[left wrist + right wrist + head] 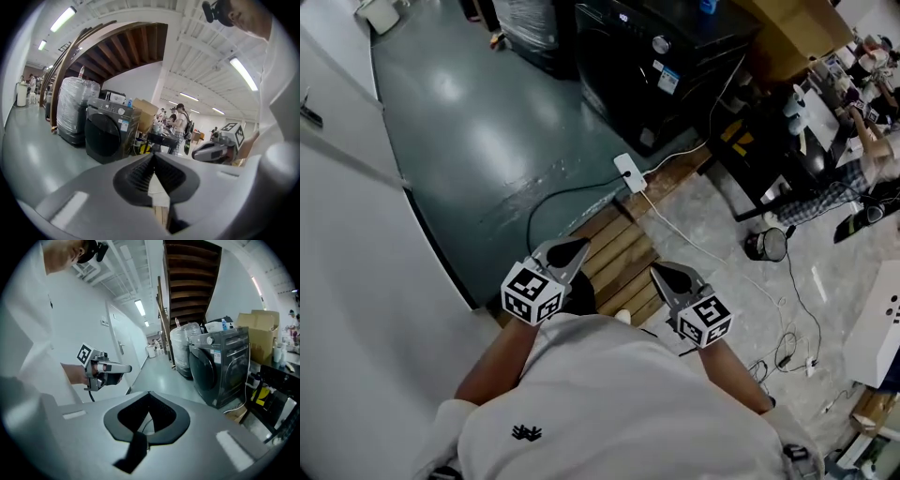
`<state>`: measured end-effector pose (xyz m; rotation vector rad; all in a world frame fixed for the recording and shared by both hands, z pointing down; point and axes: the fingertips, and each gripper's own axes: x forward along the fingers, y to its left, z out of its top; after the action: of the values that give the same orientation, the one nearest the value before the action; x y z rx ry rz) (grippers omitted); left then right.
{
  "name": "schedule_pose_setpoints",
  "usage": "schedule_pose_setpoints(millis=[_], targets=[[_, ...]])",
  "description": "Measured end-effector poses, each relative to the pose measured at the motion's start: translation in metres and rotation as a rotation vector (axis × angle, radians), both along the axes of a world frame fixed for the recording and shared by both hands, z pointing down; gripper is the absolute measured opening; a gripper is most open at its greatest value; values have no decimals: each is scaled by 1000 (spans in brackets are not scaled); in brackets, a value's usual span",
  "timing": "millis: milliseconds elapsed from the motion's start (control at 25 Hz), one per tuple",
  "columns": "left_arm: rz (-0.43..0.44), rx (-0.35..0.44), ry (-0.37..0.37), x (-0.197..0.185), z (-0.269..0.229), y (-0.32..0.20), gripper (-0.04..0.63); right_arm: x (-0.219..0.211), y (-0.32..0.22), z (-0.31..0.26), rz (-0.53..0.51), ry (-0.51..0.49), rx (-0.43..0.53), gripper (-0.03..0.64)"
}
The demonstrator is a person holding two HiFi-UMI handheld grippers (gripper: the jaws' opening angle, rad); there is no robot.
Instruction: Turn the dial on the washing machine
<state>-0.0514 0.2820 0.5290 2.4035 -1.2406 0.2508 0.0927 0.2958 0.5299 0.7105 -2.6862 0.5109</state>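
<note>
Two empty tools, jaws together: we hold our left gripper point(573, 247) and right gripper point(662, 272) well apart from the washing machine point(642, 80), its dial point(661, 44) untouched.

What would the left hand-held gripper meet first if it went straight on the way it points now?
Nothing near. The left hand-held gripper tilts slightly down, so probably the floor around the white power strip, before the washing machine. Depth is unclear.

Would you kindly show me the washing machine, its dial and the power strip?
washing machine point(100, 136): left gripper view, door.
dial point(661, 44): head view, round face.
power strip point(630, 173): head view, white body.
</note>
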Motion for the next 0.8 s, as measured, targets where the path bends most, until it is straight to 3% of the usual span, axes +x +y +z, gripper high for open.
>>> schedule_pose_setpoints(millis=[80,240,360,600,800], targets=[[20,-5,10,-18,-14,-17,57,-24,-20,-23,17,9,18,0],[109,-2,-46,-53,-50,-45,58,-66,-46,-73,59,7,51,2],[140,10,-50,-66,-66,-76,58,-77,-62,-88,83,29,47,3],[115,13,1,-60,-70,-130,61,-71,-97,-79,92,83,9,23],[86,-15,-43,-57,-60,-184,100,-74,-161,-75,61,52,33,26]])
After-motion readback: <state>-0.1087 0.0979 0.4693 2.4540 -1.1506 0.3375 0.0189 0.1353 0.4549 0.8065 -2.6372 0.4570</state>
